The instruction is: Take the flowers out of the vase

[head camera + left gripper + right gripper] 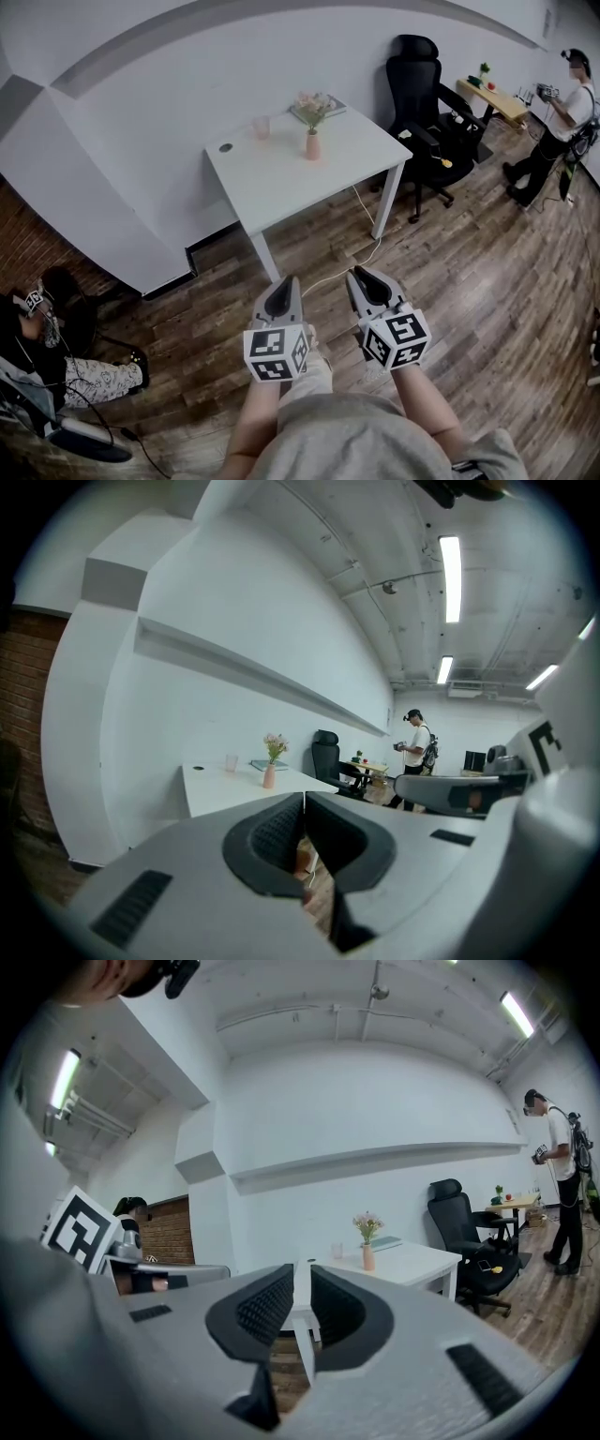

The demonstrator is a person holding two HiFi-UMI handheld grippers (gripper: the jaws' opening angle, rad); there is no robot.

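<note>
1. Flowers (312,109) stand upright in the pink vase (312,145), stems vertical, blooms up, well ahead of both grippers.
2. Left gripper (281,287): jaws closed, empty. Right gripper (361,276): jaws a slit apart, nothing between.
3. Vase sits on the white table (281,183), with a glass (262,127) to its left and a book (330,107) behind.
4. Wood floor (487,281) lies under the grippers; a black office chair (417,80) is ahead-right.

Left gripper (304,799) sits closed, well short of the vase (269,778).

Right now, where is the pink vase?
In the head view, the vase stands on the white table, right of the cup, near the book.
</note>
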